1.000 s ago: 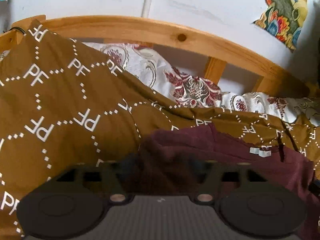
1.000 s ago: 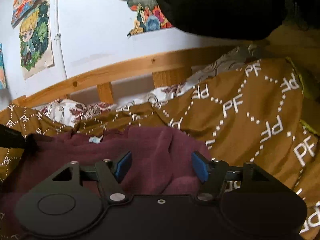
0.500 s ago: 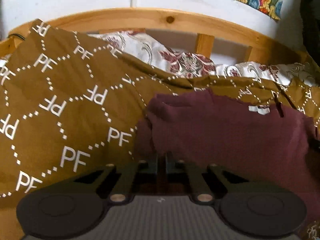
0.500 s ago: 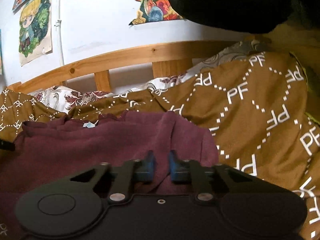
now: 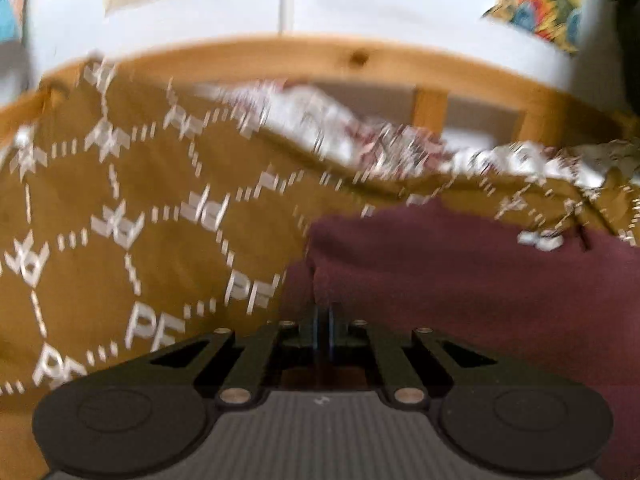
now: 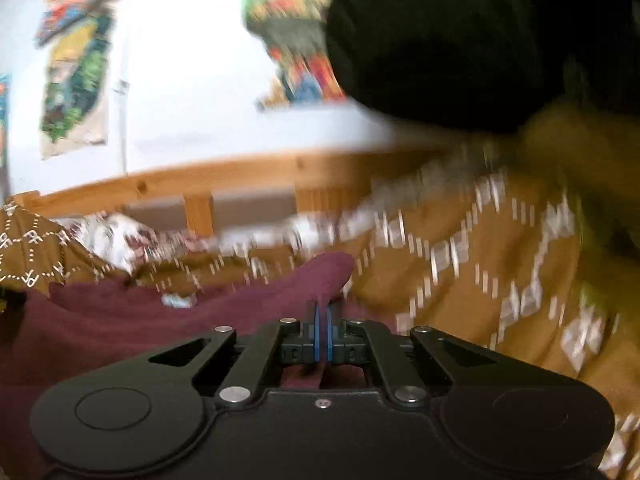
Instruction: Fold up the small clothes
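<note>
A small maroon garment (image 5: 460, 280) lies spread on a brown bedspread printed with white "PF" letters (image 5: 120, 220). A white label (image 5: 540, 240) marks its far edge. My left gripper (image 5: 323, 316) is shut on the garment's near left corner, the cloth pinched between the pads. In the right wrist view the same maroon garment (image 6: 140, 320) stretches to the left, and my right gripper (image 6: 323, 312) is shut on its right corner, which bulges up just beyond the blue pads. Both views are motion-blurred.
A wooden bed rail (image 5: 360, 64) runs behind the bedspread, with a white floral-patterned cloth (image 5: 340, 120) below it. Posters (image 6: 76, 80) hang on the white wall. A large dark shape (image 6: 460, 40) fills the upper right of the right wrist view.
Both grippers went from open around the maroon cloth to shut on its corners. The right corner now stands bunched above the pads, and both views have shifted and blurred.
</note>
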### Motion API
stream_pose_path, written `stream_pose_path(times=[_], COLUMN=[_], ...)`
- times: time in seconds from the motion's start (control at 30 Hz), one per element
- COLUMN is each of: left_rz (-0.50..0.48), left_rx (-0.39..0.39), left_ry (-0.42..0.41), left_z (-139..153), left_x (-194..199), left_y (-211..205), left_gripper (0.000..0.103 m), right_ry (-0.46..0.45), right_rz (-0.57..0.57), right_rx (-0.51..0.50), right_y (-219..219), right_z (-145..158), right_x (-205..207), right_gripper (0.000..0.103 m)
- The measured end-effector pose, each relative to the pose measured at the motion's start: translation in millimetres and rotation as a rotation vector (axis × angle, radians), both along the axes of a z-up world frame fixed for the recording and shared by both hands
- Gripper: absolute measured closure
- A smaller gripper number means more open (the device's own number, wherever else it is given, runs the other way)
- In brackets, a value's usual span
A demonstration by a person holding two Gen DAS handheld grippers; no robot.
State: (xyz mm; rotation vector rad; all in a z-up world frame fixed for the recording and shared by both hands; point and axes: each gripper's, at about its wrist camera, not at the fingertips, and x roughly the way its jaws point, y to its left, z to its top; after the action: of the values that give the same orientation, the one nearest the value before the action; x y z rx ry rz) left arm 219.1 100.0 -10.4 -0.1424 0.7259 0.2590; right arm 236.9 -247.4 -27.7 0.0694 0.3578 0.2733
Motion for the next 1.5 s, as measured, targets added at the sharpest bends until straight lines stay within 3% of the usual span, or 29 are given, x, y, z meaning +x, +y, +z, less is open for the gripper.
stream_pose_path(times=[0.07, 0.13, 0.37, 0.5, 0.53, 0.63, 0.7, 0.83, 0.93, 1.13, 1.37, 1.47, 1.5], left_rz=[0.012, 0.009, -0.013, -0.073, -0.074, -0.077, -0.072, -0.089, -0.084, -0.08, -0.054, -0.029, -0.019], left_rx=[-0.018, -0.013, -0.016, -0.032, -0.017, 0.023, 0.081, 0.098, 0.082, 0.088, 0.068, 0.043, 0.034], left_ry=[0.007, 0.01, 0.014, -0.029, -0.037, -0.034, 0.012, 0.035, -0.008, -0.03, 0.008, 0.027, 0.028], left_z=[-5, -7, -3, 7, 10, 15, 12, 4, 7, 17, 11, 12, 12], left_x=[0, -1, 0, 8, 13, 34, 51, 68, 67, 72, 75, 74, 73], left_y=[3, 2, 0, -1, -2, -3, -5, -6, -5, -7, -5, -1, 0], left_gripper=[0.099, 0.099, 0.093, 0.06, 0.059, 0.058, 0.059, 0.091, 0.095, 0.095, 0.093, 0.084, 0.076], right_ry=[0.097, 0.136, 0.135, 0.139, 0.137, 0.128, 0.126, 0.126, 0.119, 0.031, 0.069, 0.083, 0.088], right_rz=[-0.028, -0.041, -0.044, -0.044, -0.043, -0.036, -0.033, -0.028, -0.022, -0.072, -0.067, -0.072, -0.075], right_rx=[0.037, 0.068, 0.041, 0.048, 0.046, 0.036, 0.037, 0.041, 0.045, 0.029, 0.027, 0.025, 0.027], right_y=[-7, -11, -5, -6, -5, -5, -5, -6, -6, -9, -9, -9, -9], right_z=[-12, -18, -23, -21, -21, -19, -19, -19, -19, -13, -15, -14, -14], right_x=[9, 13, 13, 12, 12, 11, 10, 10, 10, 1, 4, 5, 6], right_gripper=[0.101, 0.101, 0.099, 0.091, 0.089, 0.082, 0.081, 0.08, 0.08, 0.101, 0.101, 0.088, 0.086])
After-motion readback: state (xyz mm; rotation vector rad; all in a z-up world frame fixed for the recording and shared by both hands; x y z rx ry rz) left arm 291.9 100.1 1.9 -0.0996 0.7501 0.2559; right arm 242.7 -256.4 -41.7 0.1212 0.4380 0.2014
